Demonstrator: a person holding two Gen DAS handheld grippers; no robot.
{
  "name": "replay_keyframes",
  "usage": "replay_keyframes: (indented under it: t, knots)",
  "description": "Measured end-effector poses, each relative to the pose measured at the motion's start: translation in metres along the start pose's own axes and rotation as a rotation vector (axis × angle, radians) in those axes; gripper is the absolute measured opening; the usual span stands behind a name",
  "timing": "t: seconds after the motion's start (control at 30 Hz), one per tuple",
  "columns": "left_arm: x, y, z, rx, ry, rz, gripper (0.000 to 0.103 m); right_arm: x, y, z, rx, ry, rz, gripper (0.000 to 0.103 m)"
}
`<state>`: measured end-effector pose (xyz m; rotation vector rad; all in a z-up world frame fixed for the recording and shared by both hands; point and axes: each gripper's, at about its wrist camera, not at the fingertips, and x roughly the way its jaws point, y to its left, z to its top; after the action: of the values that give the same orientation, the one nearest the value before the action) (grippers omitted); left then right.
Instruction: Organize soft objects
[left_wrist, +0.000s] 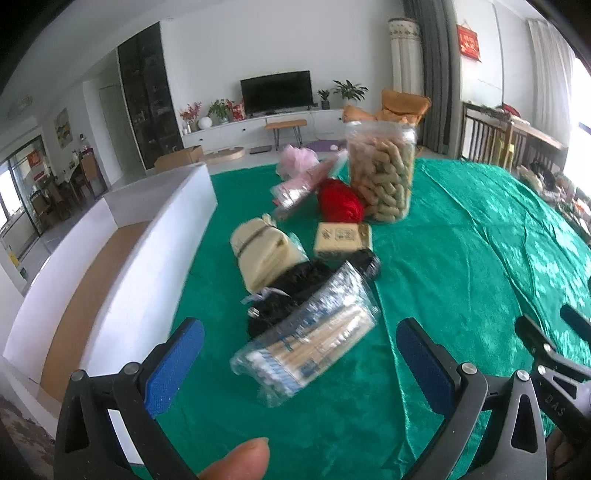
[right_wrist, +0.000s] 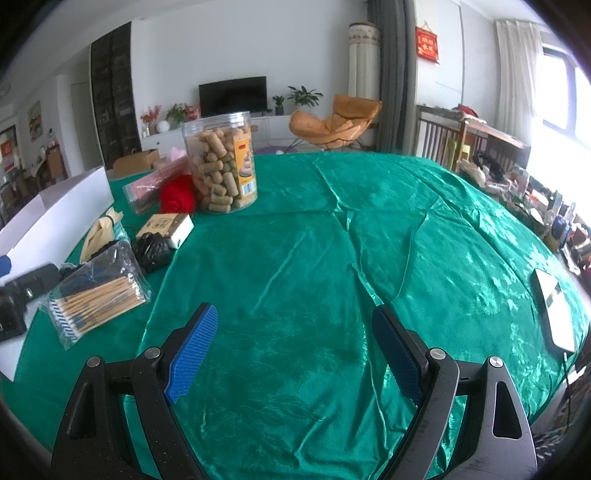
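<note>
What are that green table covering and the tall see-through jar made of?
The green table covering looks like velvety or satiny fabric: it creases and shines in patches. The jar seems clear plastic, though glass can't be ruled out; its see-through wall shows tan pellets inside.

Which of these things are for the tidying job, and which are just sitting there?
For the job:
red yarn ball
pink pouf
black soft bundle
cream cloth roll
white box

Just sitting there:
snack jar
cotton swab packet
small carton

Daylight flooding from blown-out window (right_wrist: 561, 99), glare streaking green cloth (right_wrist: 424, 236) beneath it, left view blurring, fisheye edges bending, vignetting.
</note>
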<state>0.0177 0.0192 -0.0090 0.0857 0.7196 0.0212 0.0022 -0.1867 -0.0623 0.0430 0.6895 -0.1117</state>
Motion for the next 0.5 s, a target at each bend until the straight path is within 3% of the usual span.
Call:
replay_keyframes:
  t: [0.3, 0.5]
  knots:
    - [0.008, 0.041, 0.015, -0.073, 0.033, -0.004, 0.103, 0.002, -0.001, 0.0, 0.007, 0.007, 0.003, 0.088]
    - [0.044, 0.052, 0.05, -0.104, 0.156, -0.029, 0.103, 0.002, 0.0, -0.001, 0.002, 0.012, 0.007, 0.088]
